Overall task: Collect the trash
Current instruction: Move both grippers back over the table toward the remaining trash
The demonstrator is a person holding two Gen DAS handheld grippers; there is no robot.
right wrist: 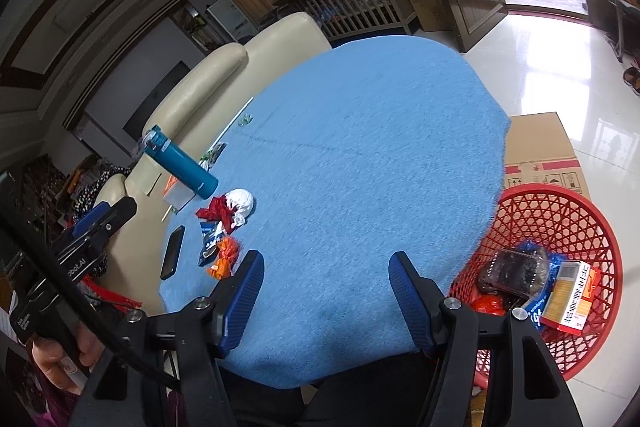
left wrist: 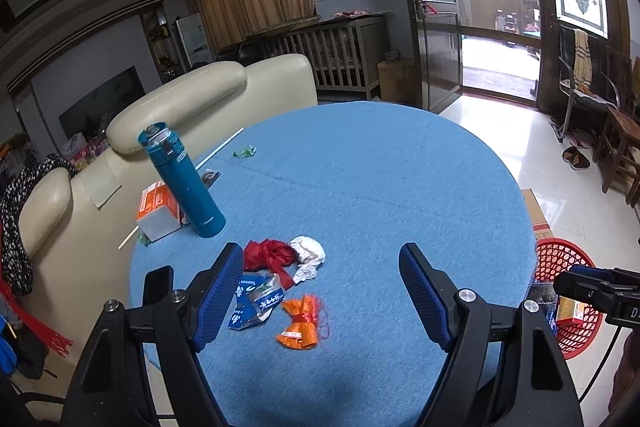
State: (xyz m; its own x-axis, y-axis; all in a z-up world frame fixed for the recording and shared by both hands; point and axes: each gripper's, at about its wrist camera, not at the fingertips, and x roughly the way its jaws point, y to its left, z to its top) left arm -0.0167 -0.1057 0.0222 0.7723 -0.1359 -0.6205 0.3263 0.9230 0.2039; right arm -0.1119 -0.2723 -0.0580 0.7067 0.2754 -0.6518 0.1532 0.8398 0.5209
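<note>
Tabletop (left wrist: 380, 167): round, covered in blue cloth; cream sofa (left wrist: 208, 87) at its far left, glossy tiled floor (left wrist: 500, 131) to the right, open doorway beyond.

Trash, near left of tabletop, one cluster: one red scrap (left wrist: 268, 255), one white crumpled paper (left wrist: 308, 251), one blue wrapper (left wrist: 256, 301), one orange wrapper (left wrist: 300, 325).

One teal flask (left wrist: 184, 179), upright, far left.

One red basket (right wrist: 560, 259) on the floor, right, holding several discarded packets.

Left hand-held gripper (left wrist: 320, 291): jaws apart, empty. Right hand-held gripper (right wrist: 326, 291): jaws apart, empty.
</note>
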